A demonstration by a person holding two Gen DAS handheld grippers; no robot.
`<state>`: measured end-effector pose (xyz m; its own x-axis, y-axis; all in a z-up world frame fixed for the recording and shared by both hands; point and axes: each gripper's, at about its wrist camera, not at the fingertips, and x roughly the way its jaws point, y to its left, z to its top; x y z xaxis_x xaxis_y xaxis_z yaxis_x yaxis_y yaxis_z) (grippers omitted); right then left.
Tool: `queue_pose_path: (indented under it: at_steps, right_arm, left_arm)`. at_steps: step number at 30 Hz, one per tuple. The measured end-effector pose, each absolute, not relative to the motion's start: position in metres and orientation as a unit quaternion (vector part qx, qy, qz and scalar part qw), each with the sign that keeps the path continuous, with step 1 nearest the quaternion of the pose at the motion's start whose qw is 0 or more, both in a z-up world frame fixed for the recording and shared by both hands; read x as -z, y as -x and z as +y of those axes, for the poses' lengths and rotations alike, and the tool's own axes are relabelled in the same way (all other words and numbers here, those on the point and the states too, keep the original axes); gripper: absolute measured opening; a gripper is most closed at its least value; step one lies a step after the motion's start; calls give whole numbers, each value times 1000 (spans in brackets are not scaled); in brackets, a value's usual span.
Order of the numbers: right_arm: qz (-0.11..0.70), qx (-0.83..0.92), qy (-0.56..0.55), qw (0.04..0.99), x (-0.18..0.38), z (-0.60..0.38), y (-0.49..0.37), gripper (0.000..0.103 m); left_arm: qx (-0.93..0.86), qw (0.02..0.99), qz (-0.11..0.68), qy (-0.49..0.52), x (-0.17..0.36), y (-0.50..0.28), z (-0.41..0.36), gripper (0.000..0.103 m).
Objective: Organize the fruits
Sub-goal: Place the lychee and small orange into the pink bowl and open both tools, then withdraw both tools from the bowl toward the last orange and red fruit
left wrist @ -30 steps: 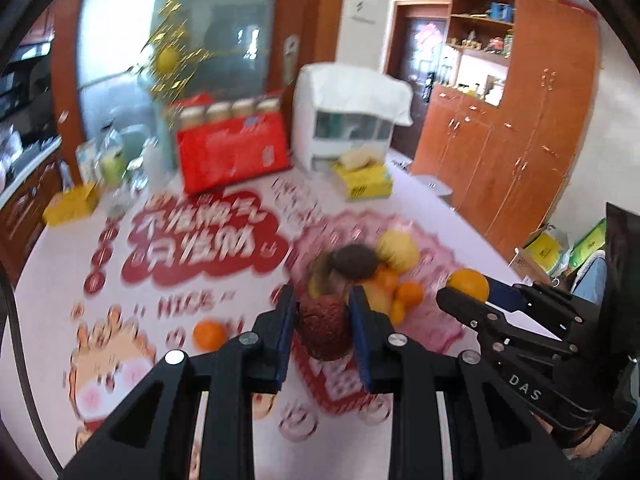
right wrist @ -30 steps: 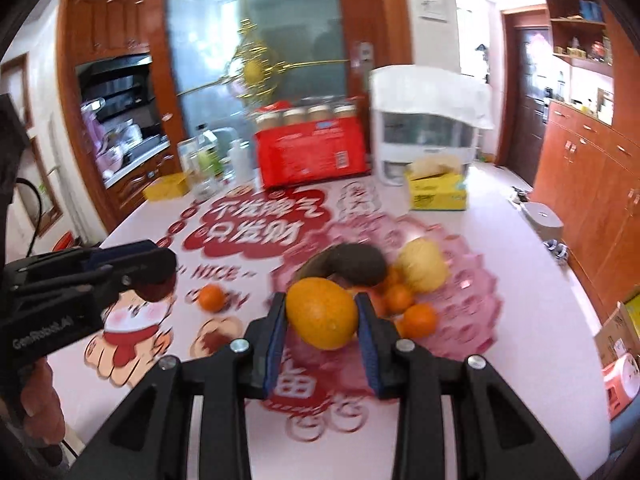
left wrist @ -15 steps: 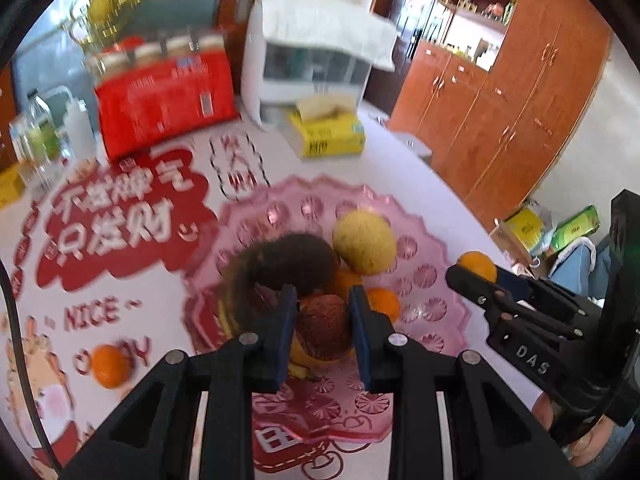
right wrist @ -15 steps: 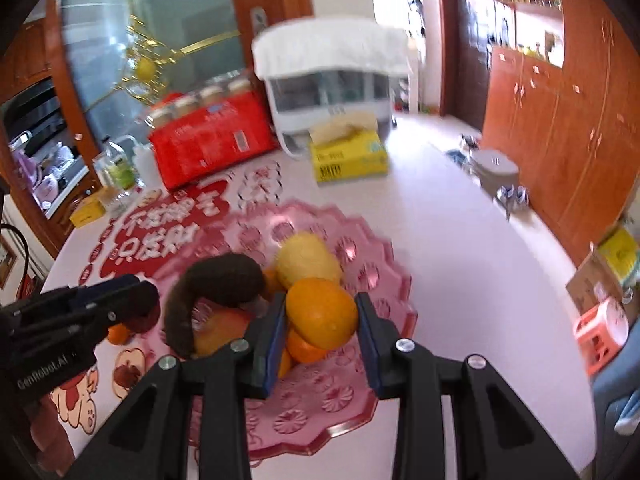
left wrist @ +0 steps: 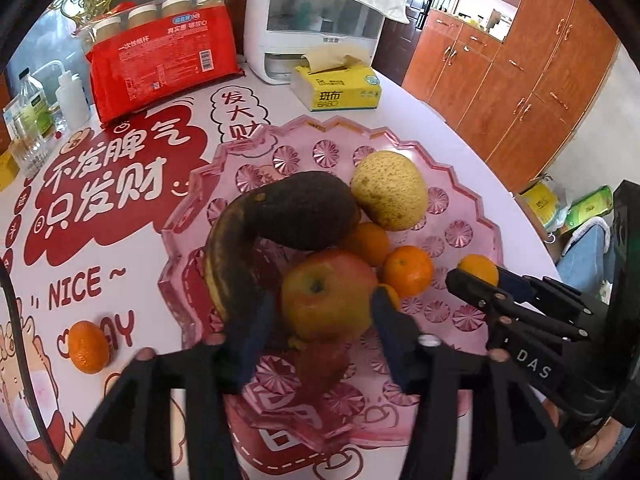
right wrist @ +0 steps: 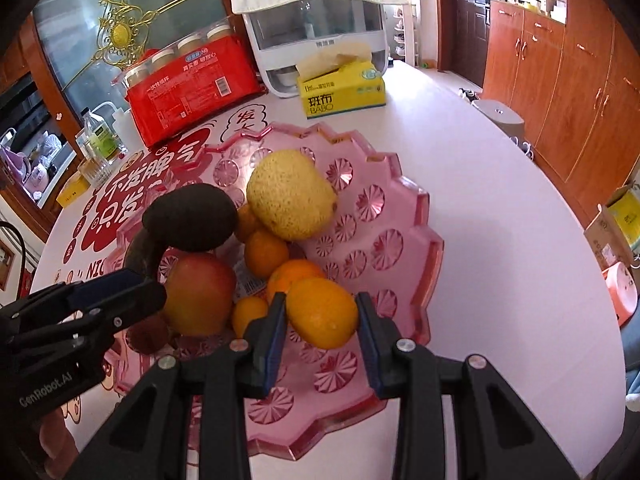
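Note:
A pink glass fruit bowl (left wrist: 400,140) (right wrist: 432,248) holds a yellow pear (left wrist: 390,194), a dark avocado (left wrist: 304,210), a blackened banana (left wrist: 228,264), an apple (left wrist: 328,296) and small tangerines (left wrist: 408,272). My left gripper (left wrist: 322,308) (right wrist: 152,296) hangs over the bowl's near side, its jaws opening. A dark red fruit (left wrist: 320,360) (right wrist: 148,334) lies loose between and below them, free of the pads. My right gripper (right wrist: 321,300) (left wrist: 472,276) is shut on an orange (right wrist: 322,312) just above the bowl's right side. One tangerine (left wrist: 88,346) lies on the tablecloth left of the bowl.
Behind the bowl stand a red pack of paper cups (left wrist: 160,64), a yellow tissue box (left wrist: 340,92) and a white appliance (left wrist: 316,28) under a cloth. Bottles (left wrist: 36,116) crowd the far left. The round table's edge curves along the right, with wooden cupboards (right wrist: 560,80) beyond.
Both grippers have come down and forward over the pink bowl. The left jaws have spread and the dark red fruit has dropped out of them. The orange stays clamped in the right.

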<state>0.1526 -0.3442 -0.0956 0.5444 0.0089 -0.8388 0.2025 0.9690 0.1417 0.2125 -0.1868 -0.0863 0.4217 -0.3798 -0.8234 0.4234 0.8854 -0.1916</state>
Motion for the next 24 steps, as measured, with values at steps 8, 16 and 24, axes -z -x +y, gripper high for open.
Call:
queue_pose_path:
  at_steps: [8, 16, 24]
  right_arm:
    - [460, 55, -106, 880, 85, -340, -144, 40]
    - [441, 61, -94, 890, 69, -332, -136, 46]
    - [430, 58, -82, 897, 54, -319, -120, 46]
  left_arm:
    - [229, 848, 476, -27, 81, -203, -180, 83]
    - [216, 852, 476, -28, 71, -195, -168, 88]
    - [196, 864, 462, -44, 58, -178, -154, 88]
